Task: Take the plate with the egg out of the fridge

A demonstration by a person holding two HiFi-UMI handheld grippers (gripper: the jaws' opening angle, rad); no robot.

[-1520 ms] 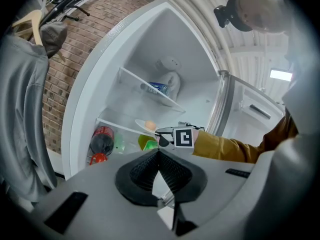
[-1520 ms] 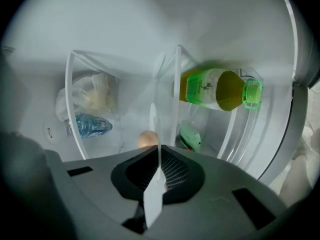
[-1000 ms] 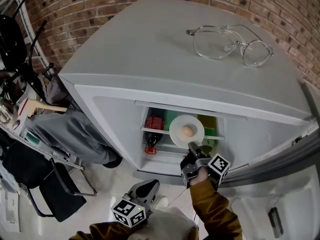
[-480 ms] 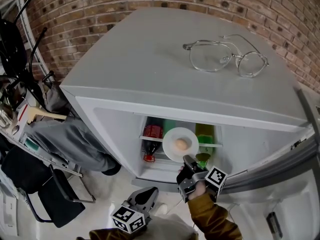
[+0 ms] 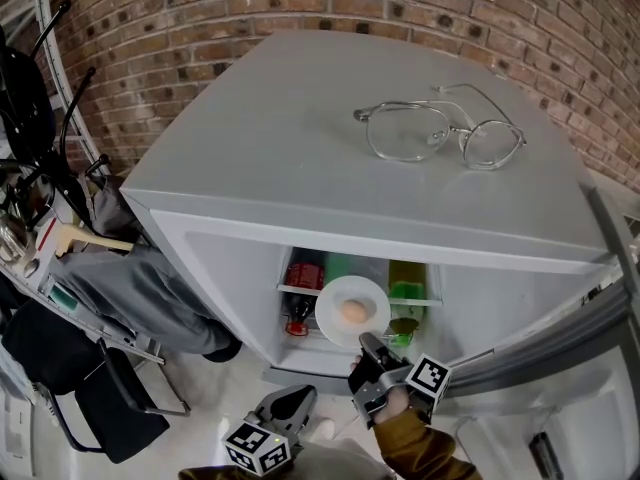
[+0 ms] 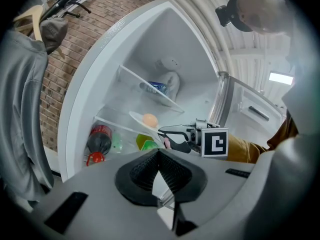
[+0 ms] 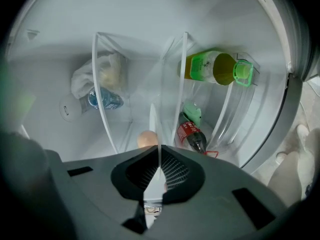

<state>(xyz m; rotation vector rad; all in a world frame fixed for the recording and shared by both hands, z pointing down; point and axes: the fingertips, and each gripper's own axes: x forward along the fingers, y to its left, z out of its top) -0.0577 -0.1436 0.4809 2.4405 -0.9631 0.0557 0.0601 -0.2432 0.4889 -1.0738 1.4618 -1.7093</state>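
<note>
A white plate [image 5: 340, 325] with a brown egg [image 5: 353, 311] on it hangs at the open front of the fridge [image 5: 300, 168]. My right gripper [image 5: 366, 347] is shut on the plate's near rim. In the right gripper view the plate [image 7: 153, 124] stands edge-on between the jaws of that gripper [image 7: 159, 156], and the egg [image 7: 146, 138] shows just to its left. My left gripper [image 5: 291, 402] hangs low beside the fridge, shut with nothing in it. In its own view the left gripper [image 6: 159, 155] looks at the plate [image 6: 136, 118] and egg [image 6: 149, 120].
A red cola bottle [image 5: 302, 278] and a green bottle [image 5: 406, 290] lie on the fridge shelves. Glasses [image 5: 440, 136] rest on the fridge top. The open door [image 5: 560, 353] stands at the right. A chair and grey clothing [image 5: 130, 278] crowd the left, and a brick wall runs behind.
My right gripper has drawn the plate with the egg outward from the shelf, left and lower in the head view. The left gripper has stayed low.
</note>
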